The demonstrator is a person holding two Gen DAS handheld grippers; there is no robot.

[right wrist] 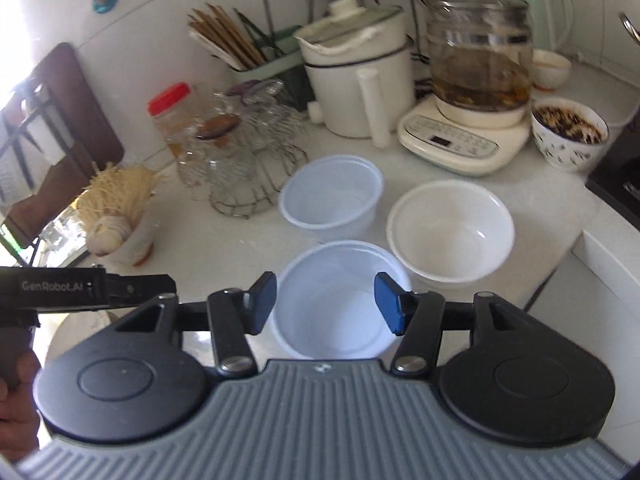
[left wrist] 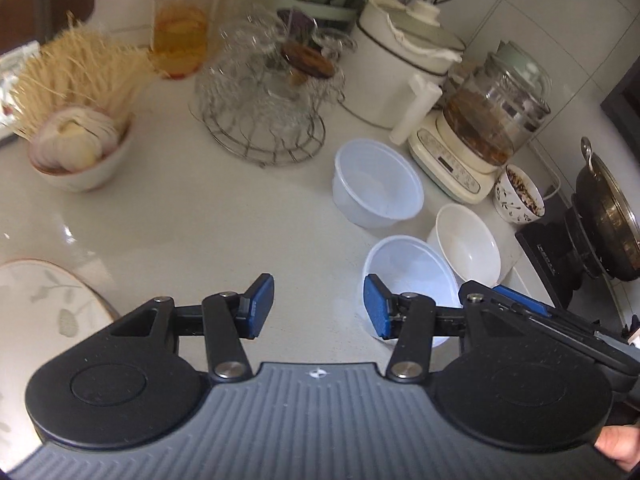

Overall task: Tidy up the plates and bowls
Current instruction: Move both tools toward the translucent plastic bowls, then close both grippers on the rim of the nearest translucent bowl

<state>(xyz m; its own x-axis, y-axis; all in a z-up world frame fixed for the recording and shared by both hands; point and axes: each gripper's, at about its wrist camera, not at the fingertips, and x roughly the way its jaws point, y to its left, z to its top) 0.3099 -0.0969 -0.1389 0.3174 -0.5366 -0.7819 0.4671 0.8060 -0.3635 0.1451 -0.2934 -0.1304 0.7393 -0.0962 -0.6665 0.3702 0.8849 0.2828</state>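
All 3 empty bowls stand mouth-up on the counter [right wrist: 224, 248]: near plastic bowl [right wrist: 340, 304], far plastic bowl [right wrist: 330, 194], white ceramic bowl [right wrist: 450, 232]. The right gripper [right wrist: 325, 304] hangs over the near one, jaws apart, gripping nothing. The left gripper [left wrist: 319, 307] gapes empty too. Only the left wrist view shows the leaf-patterned plate [left wrist: 44, 304], lying flat.

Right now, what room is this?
Most likely a home kitchen. A counter holds a glass kettle on its base, a holder full of chopsticks, and empty bowls, with a wok on a stove at one side.
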